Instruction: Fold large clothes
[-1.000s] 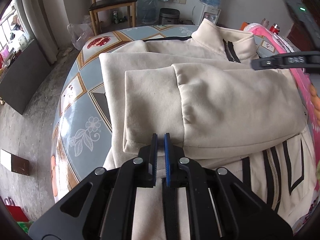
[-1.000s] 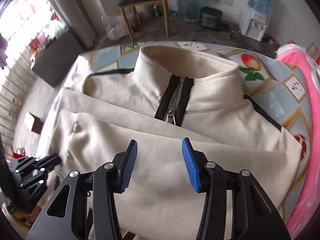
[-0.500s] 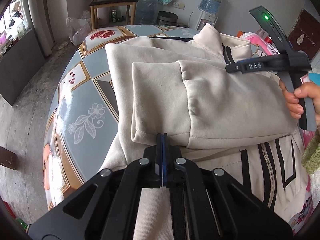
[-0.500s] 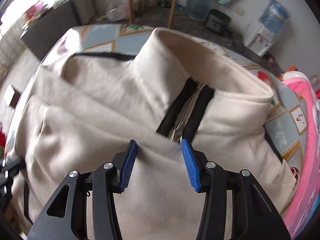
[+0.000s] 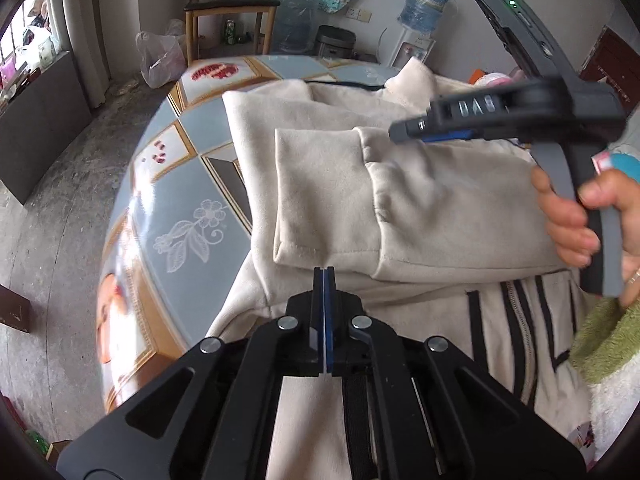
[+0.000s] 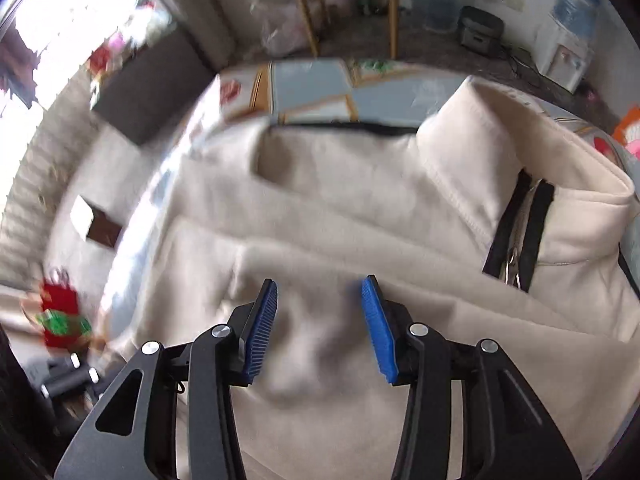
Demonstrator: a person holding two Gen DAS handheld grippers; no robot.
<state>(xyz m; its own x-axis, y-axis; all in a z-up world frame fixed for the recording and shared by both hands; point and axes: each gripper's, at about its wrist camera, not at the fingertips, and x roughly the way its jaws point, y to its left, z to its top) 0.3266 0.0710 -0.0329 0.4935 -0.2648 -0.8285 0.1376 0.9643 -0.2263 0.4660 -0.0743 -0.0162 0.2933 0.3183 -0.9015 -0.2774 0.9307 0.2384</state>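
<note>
A cream zip-up jacket [image 5: 420, 200] with black trim lies on the round patterned table [image 5: 176, 200], one sleeve folded across its chest, cuff [image 5: 316, 196] to the left. My left gripper [image 5: 324, 276] is shut with nothing between its pads, just short of the cuff's near edge. My right gripper [image 6: 320, 312] is open and empty, hovering over the folded sleeve [image 6: 320, 264], left of the collar and zipper [image 6: 516, 240]. It also shows in the left wrist view [image 5: 436, 133], held by a hand above the sleeve.
The table edge [image 5: 120, 240] drops to a concrete floor on the left. A wooden chair [image 5: 232, 4], water dispenser [image 5: 420, 20] and rice cooker [image 5: 336, 42] stand beyond the table. Pink fabric [image 5: 496, 78] lies at the far right.
My left gripper closed fully from a narrow gap and drew nearer the cuff. My right gripper swung left from the collar to over the folded sleeve, staying open.
</note>
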